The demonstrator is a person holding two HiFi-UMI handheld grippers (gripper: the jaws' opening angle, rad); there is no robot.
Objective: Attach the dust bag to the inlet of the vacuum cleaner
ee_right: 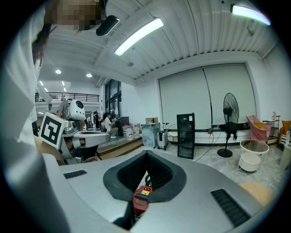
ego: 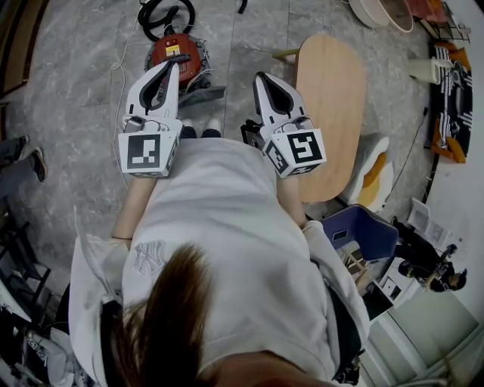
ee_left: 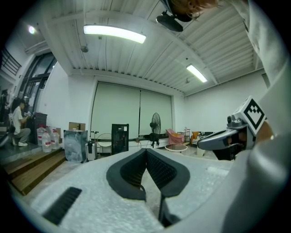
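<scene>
At the upper left of the head view, the red vacuum (ego: pixel 175 54) sits on the floor (ego: pixel 72 91), with its black hose (ego: pixel 165 13) coiled above it in the frame. A grey piece (ego: pixel 203 94) lies against its lower right side. We cannot tell whether that is the dust bag or a cover, and the inlet does not show.

We hold the left gripper (ego: pixel 173 69) and the right gripper (ego: pixel 262 77) side by side, well apart from the vacuum. Both pairs of jaws are pressed together with nothing between them. In the right gripper view the vacuum (ee_right: pixel 142 200) only shows far off past the jaws.

We judge this stance fits two stages: the bag loose and waiting, or the bag seated on the inlet. What the next move calls for hangs on the inlet, which these views leave unsettled.
</scene>
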